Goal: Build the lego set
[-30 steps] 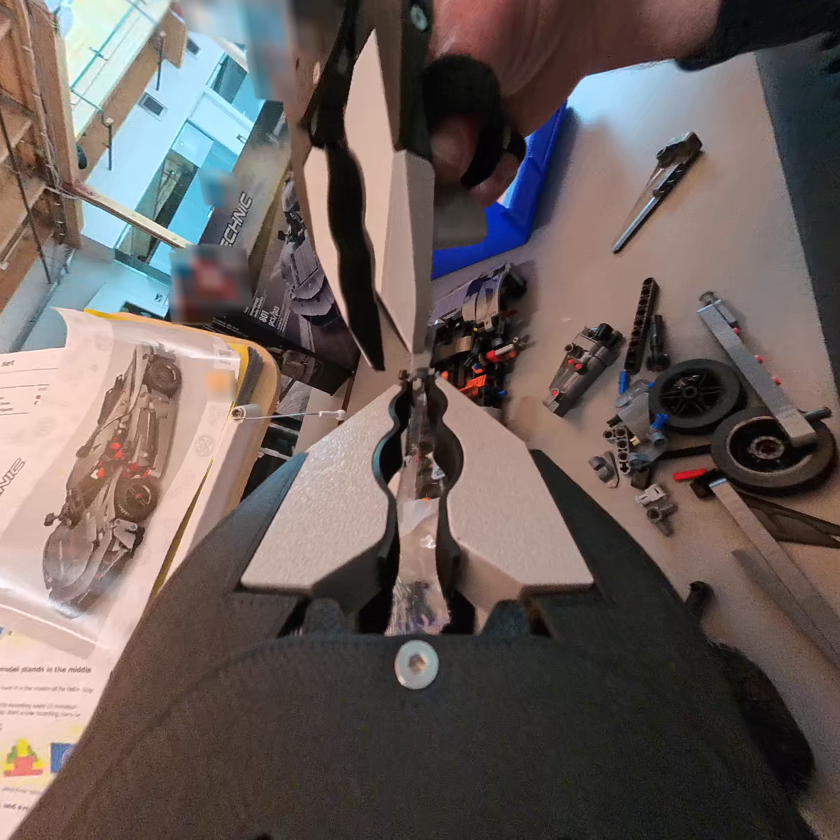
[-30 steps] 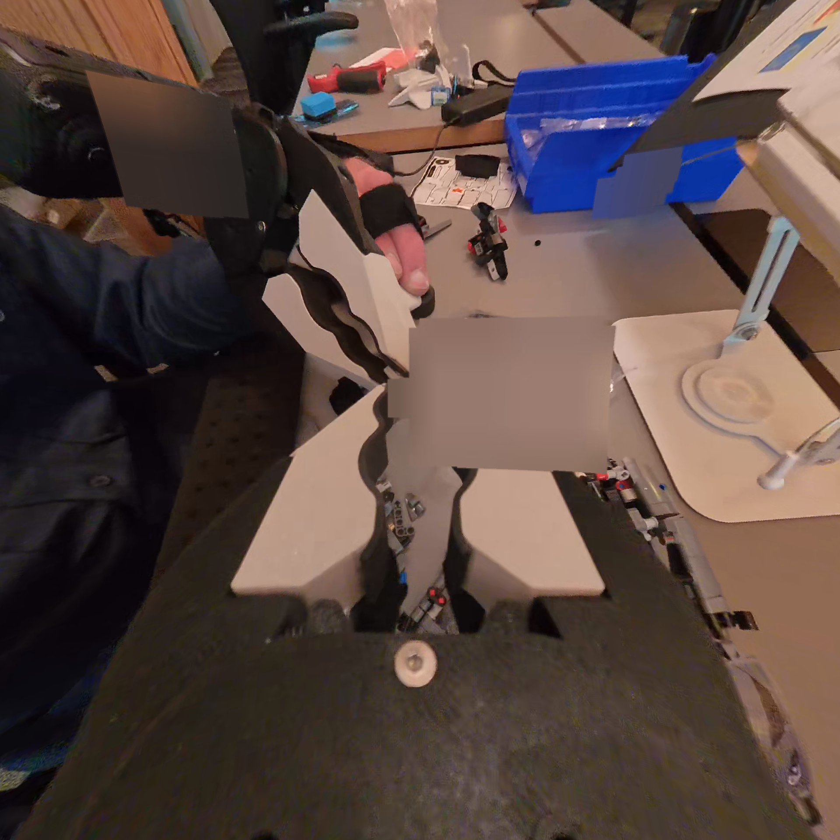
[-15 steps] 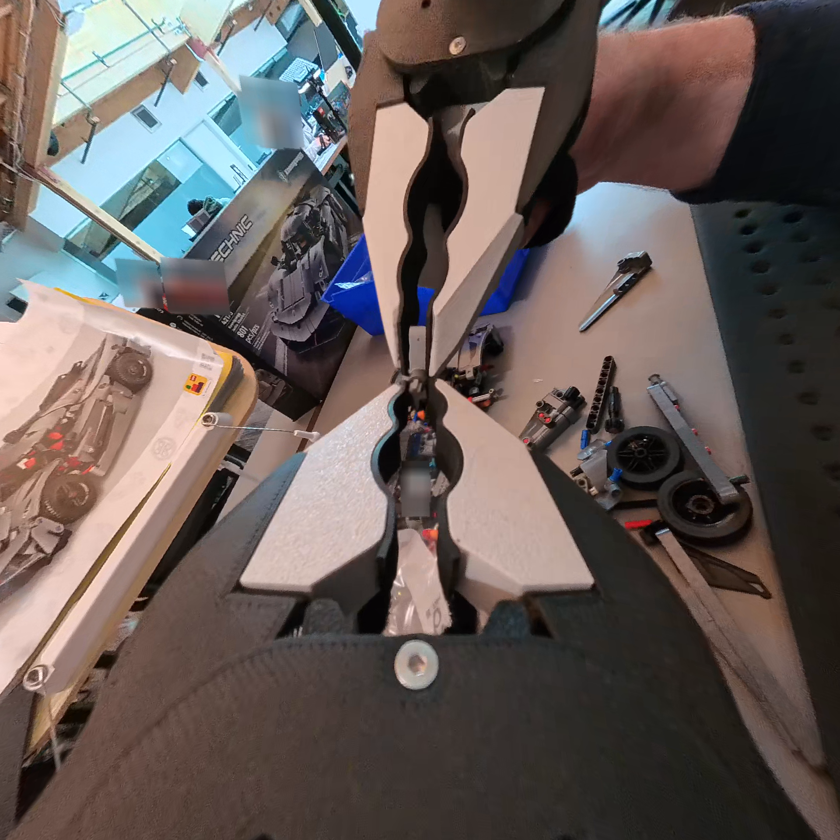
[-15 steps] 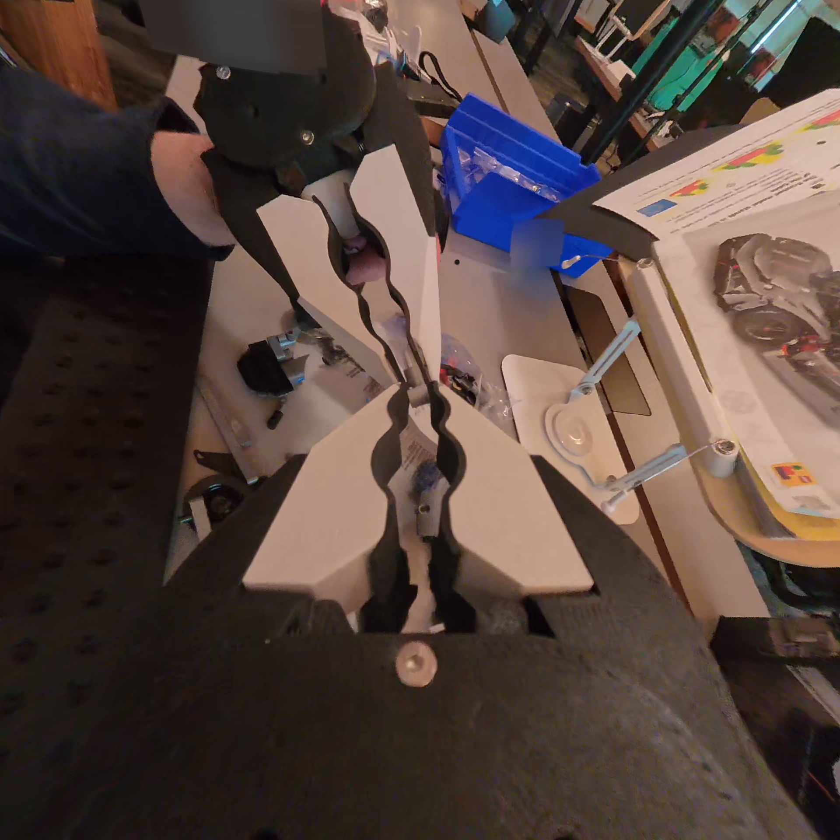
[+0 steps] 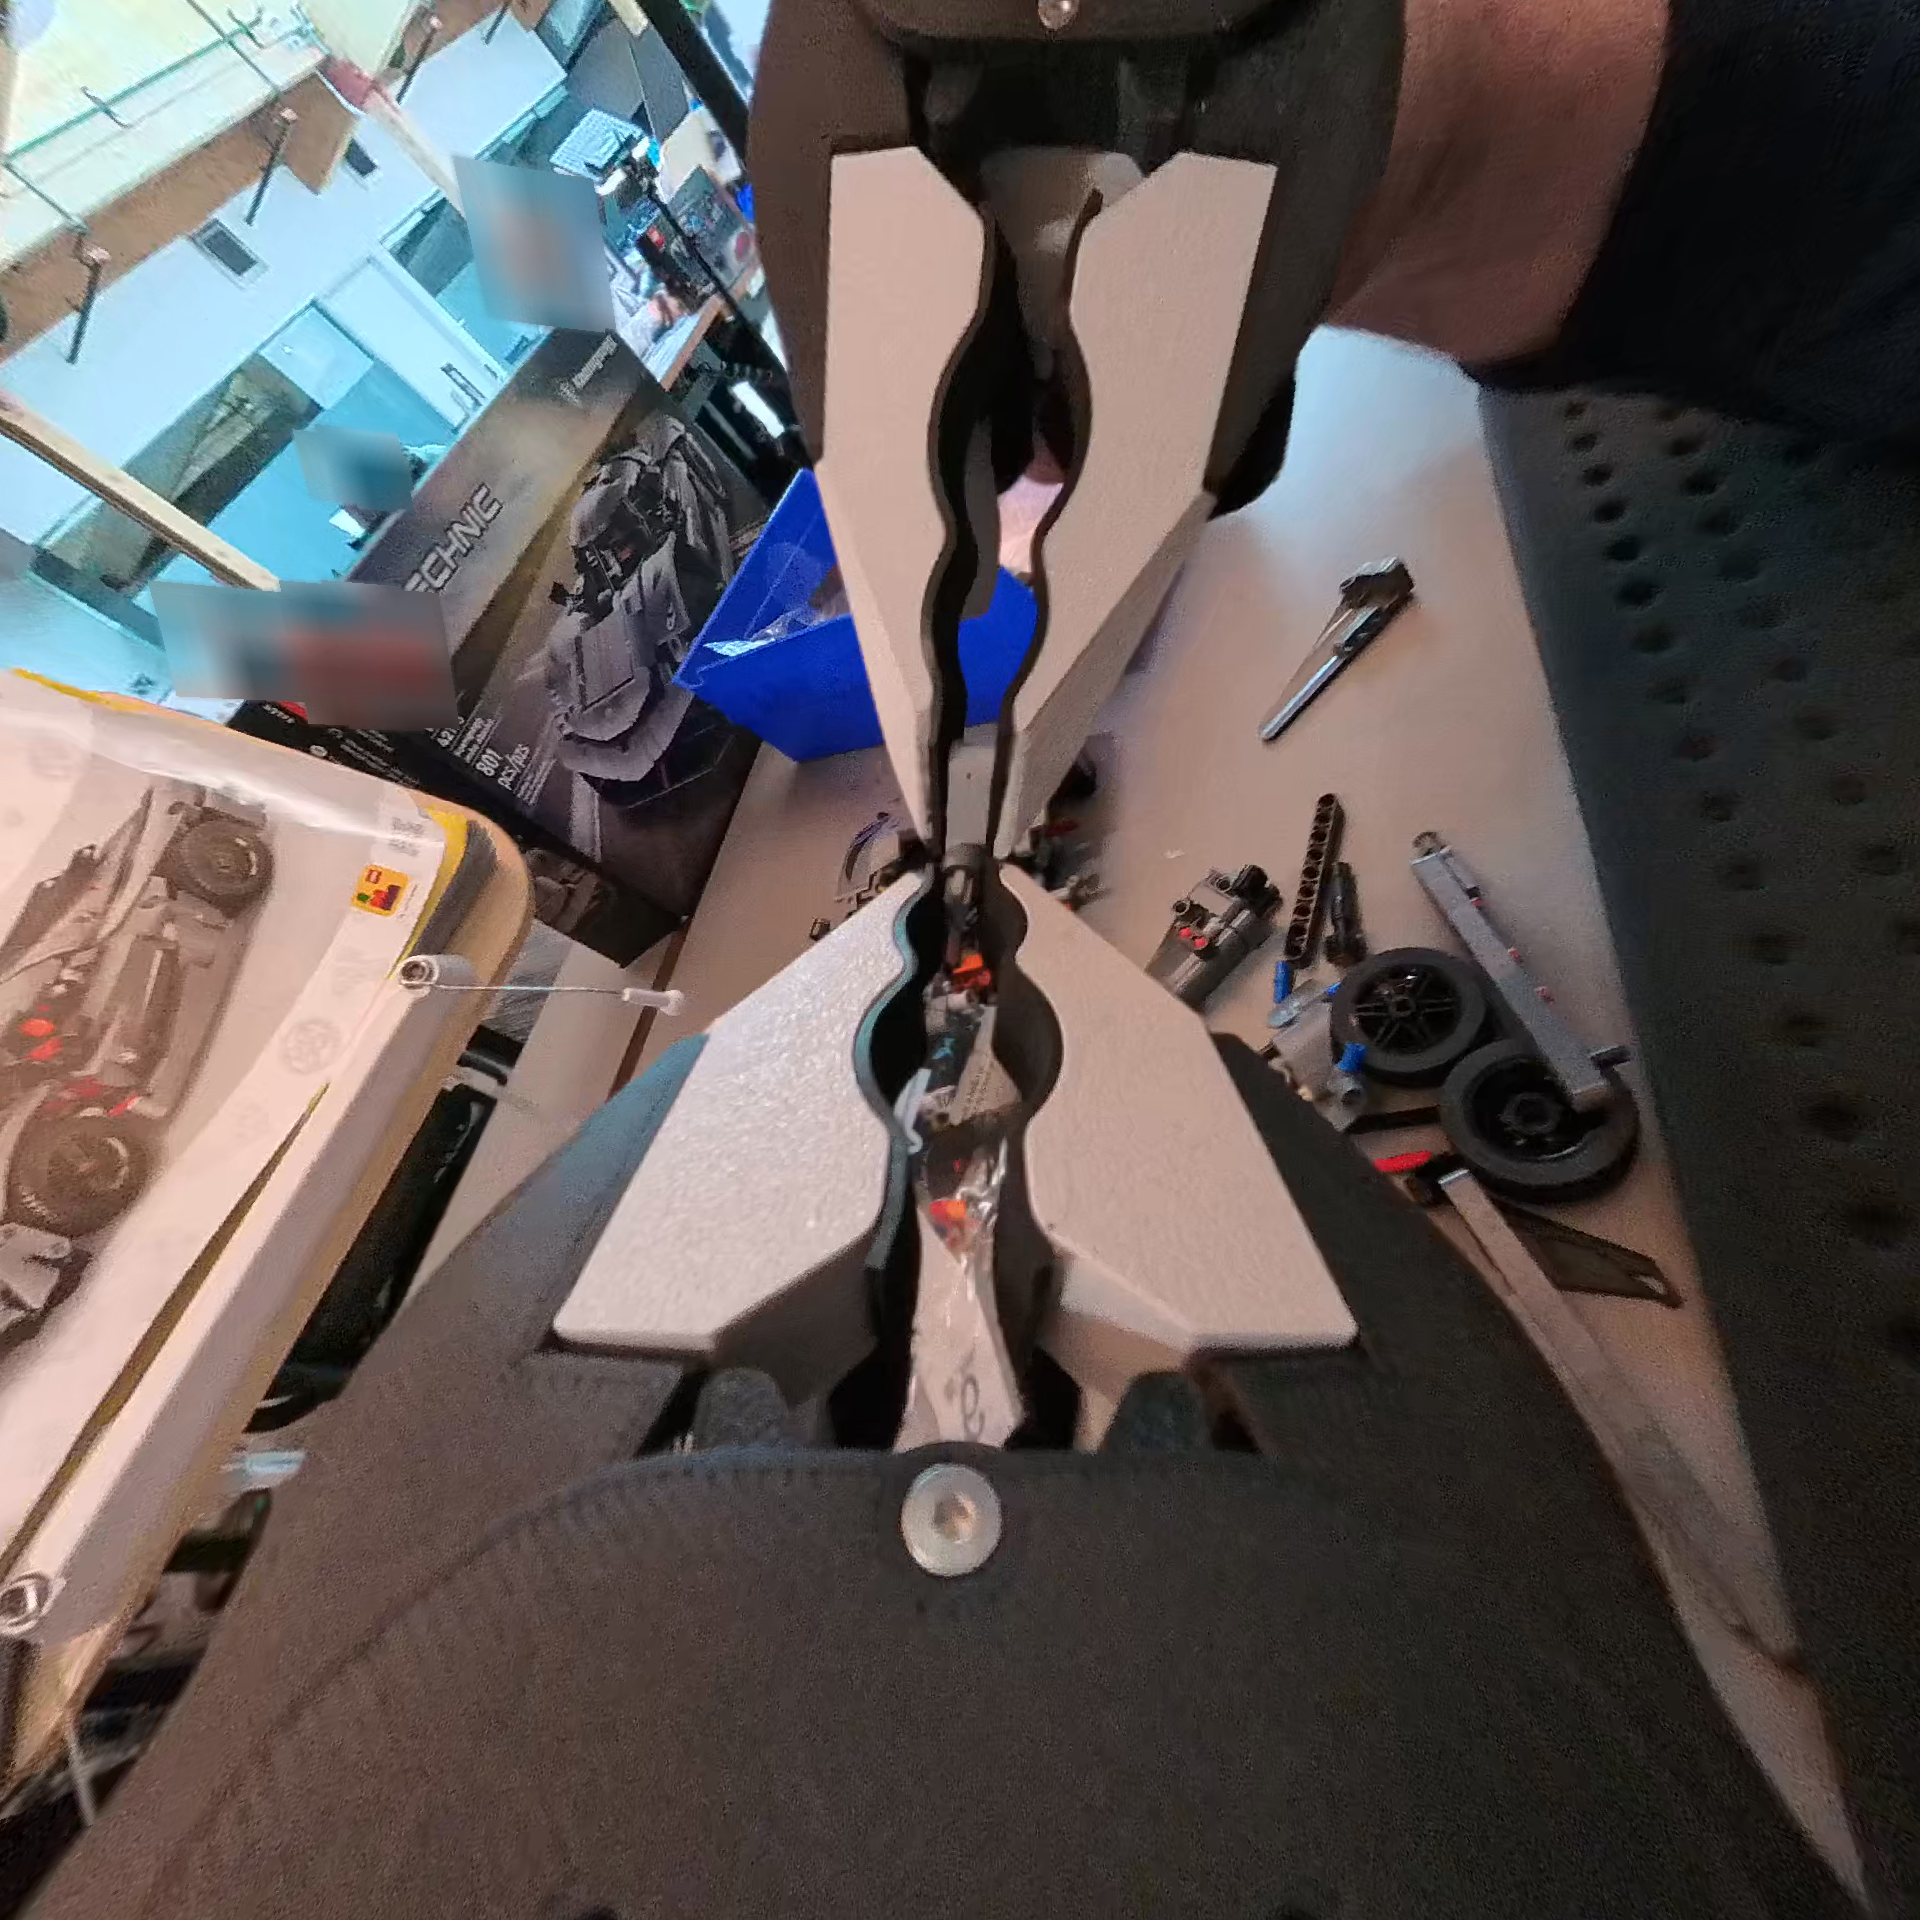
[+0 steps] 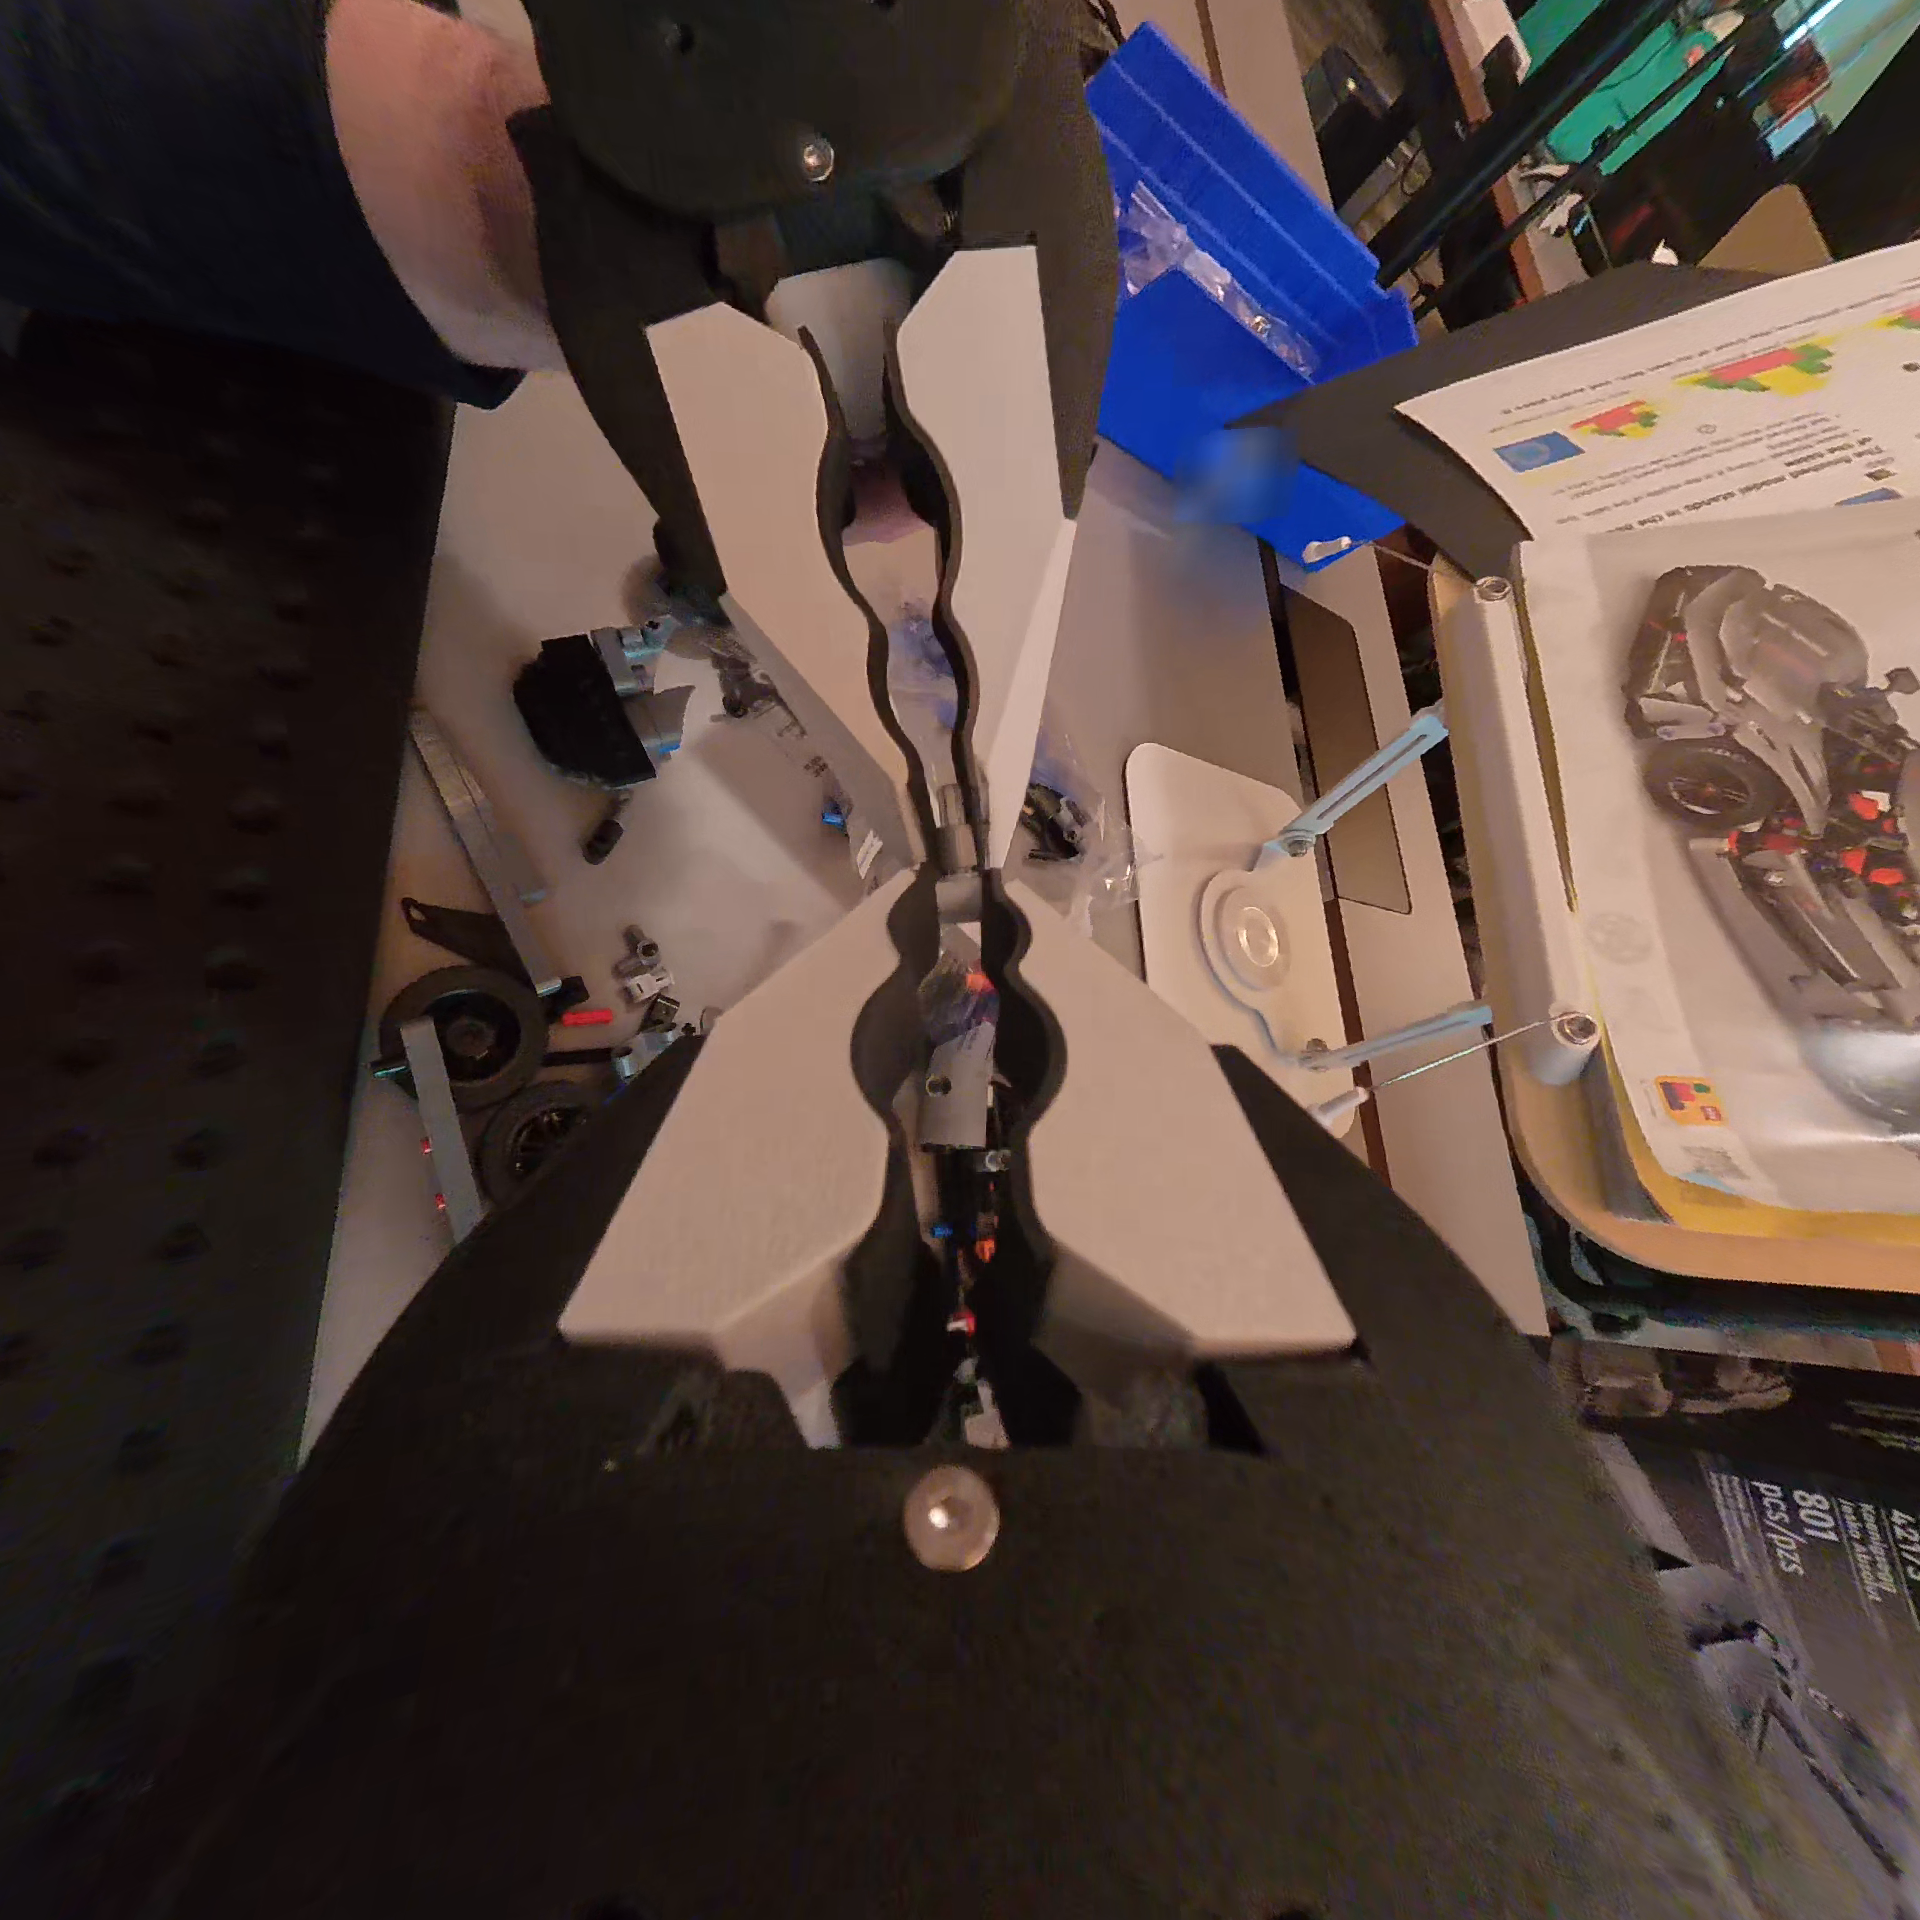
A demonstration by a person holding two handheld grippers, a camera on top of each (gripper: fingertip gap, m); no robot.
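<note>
- my left gripper [image 5: 961, 883] has its fingers pinched tight on a clear bag of lego parts [image 5: 961, 1049], held above the desk [image 5: 1382, 748].
- my right gripper [image 5: 966, 831] meets it tip to tip, fingers closed on a small grey piece [image 6: 958, 831] at the bag's top.
- loose wheels [image 5: 1408, 1016] lie on the right, the instruction booklet [image 5: 156, 997] on the left.

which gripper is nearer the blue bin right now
Right. In the left wrist view the right gripper reaches in from the far side, its fingers overlapping the blue bin. The left gripper meets it tip to tip from the near side, farther from the bin.
</note>
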